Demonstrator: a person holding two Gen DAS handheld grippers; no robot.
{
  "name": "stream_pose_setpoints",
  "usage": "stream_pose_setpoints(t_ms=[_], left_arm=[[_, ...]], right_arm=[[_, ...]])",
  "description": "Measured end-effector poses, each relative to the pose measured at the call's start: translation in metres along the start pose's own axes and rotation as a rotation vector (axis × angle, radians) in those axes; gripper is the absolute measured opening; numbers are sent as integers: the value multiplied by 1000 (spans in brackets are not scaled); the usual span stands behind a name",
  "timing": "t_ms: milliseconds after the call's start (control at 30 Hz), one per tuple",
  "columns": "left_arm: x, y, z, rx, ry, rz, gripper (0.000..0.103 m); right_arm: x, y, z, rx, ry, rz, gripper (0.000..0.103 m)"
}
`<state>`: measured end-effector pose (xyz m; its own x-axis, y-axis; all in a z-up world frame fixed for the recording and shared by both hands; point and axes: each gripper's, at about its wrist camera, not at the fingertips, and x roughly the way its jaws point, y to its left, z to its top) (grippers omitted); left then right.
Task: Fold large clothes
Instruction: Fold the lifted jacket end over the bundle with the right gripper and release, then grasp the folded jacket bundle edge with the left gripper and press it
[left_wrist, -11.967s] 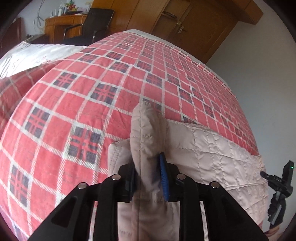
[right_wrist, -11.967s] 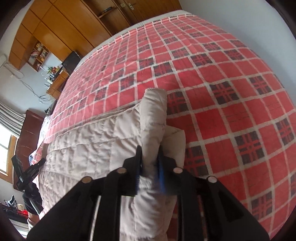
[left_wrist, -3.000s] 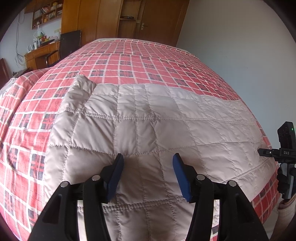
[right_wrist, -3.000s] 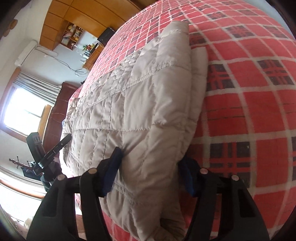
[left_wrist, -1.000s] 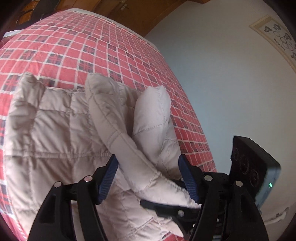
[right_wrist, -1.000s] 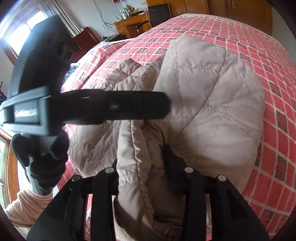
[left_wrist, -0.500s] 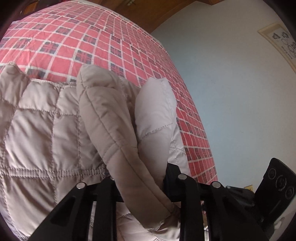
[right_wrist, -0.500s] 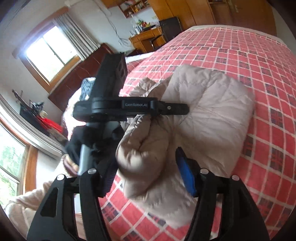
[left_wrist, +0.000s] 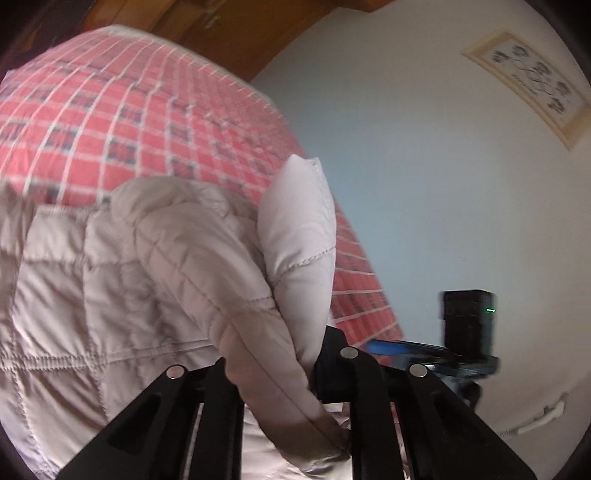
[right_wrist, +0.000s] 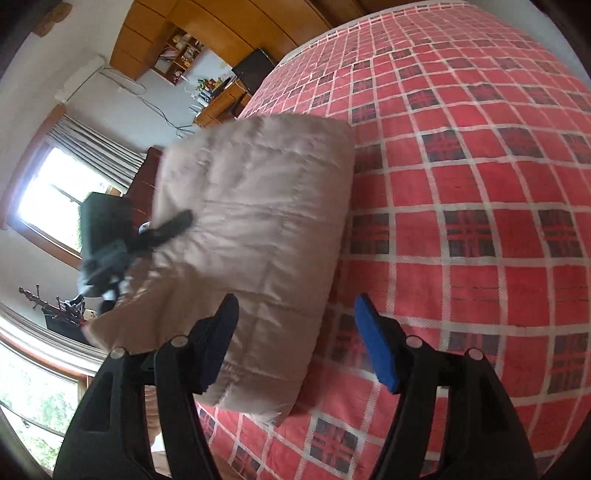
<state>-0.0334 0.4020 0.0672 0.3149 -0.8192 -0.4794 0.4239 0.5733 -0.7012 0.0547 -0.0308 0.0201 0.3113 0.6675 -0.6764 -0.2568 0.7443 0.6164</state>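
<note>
The quilted beige jacket (right_wrist: 258, 221) is seen lying on the red plaid bed (right_wrist: 480, 184), folded into a thicker block than three seconds ago, when it was spread flat. A bunched fold has been clamped by the left hand-held gripper (left_wrist: 273, 365) since half a second ago. The right hand-held gripper (right_wrist: 295, 339), then around the bundle, is now spread wide, empty, just above the jacket's near edge.
</note>
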Motion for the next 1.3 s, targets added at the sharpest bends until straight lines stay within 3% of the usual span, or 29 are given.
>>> stream_pose_setpoints(t_ms=[133,233,400,667,767,933,1100,1200,1300], left_arm=[[-37,-20,3,92,-60,-44,13],[-66,-12,3,98,-106,-60,13],[-97,38,-8,9,-148,-67,13],[-112,116,-27,-86,-157,-31,14],[-104,130,-32,-104,-138,-7,18],[-104,150,-43,-155,-166,-45,26],[-125,136,-51,-180,-188,63,37],[-150,114,-58,-122,-222,214,42],[-176,86,-71,-69,-270,272,45]], right_arm=[[10,16,3,-46,5,13,66],[16,28,2,-79,20,23,67],[34,45,-1,-115,66,51,68],[75,80,-8,-178,170,63,69],[87,90,-9,-204,183,45,69],[99,97,-9,-219,193,-7,74],[103,93,-9,-222,189,-4,74],[96,88,-5,-223,164,-12,74],[87,86,-5,-213,150,0,74]])
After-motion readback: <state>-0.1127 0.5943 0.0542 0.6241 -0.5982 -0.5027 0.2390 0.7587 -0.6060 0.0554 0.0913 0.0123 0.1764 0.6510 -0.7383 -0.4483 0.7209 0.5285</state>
